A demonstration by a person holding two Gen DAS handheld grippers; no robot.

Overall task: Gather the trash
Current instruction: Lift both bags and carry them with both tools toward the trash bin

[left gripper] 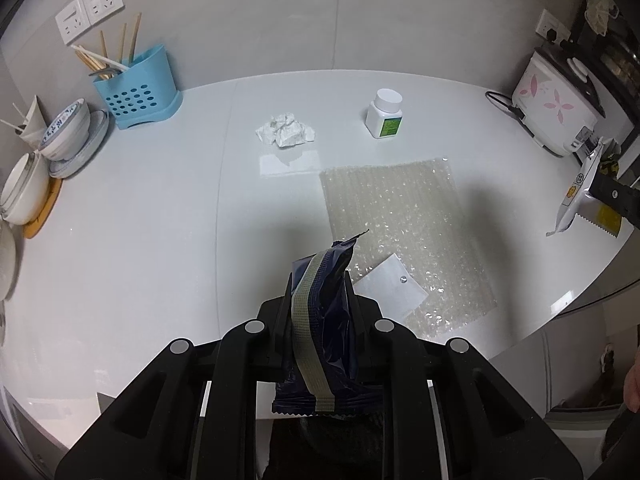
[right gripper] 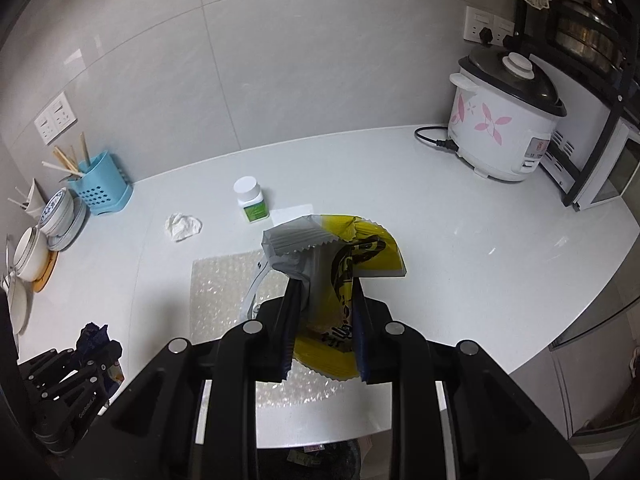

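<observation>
My left gripper (left gripper: 320, 280) is shut on a dark blue snack wrapper (left gripper: 324, 320) with a pale green stripe, held above the white counter (left gripper: 140, 240). My right gripper (right gripper: 326, 288) is shut on a yellow and silver snack bag (right gripper: 340, 256), also off the counter. From the left wrist view the right gripper's bag (left gripper: 576, 196) shows at the far right edge. The right wrist view has the left gripper (right gripper: 86, 350) at lower left with its blue wrapper. On the counter lie a crumpled white tissue (left gripper: 285, 131), a sheet of bubble wrap (left gripper: 404, 216), a small white paper (left gripper: 390, 286) and a white pill bottle (left gripper: 384, 114).
A blue utensil holder (left gripper: 136, 88) with chopsticks and stacked bowls (left gripper: 68, 128) stand at the back left. A flowered rice cooker (right gripper: 504, 120) with its cord and a white oven (right gripper: 608, 160) stand at the back right. The counter edge (left gripper: 560, 308) curves along the right.
</observation>
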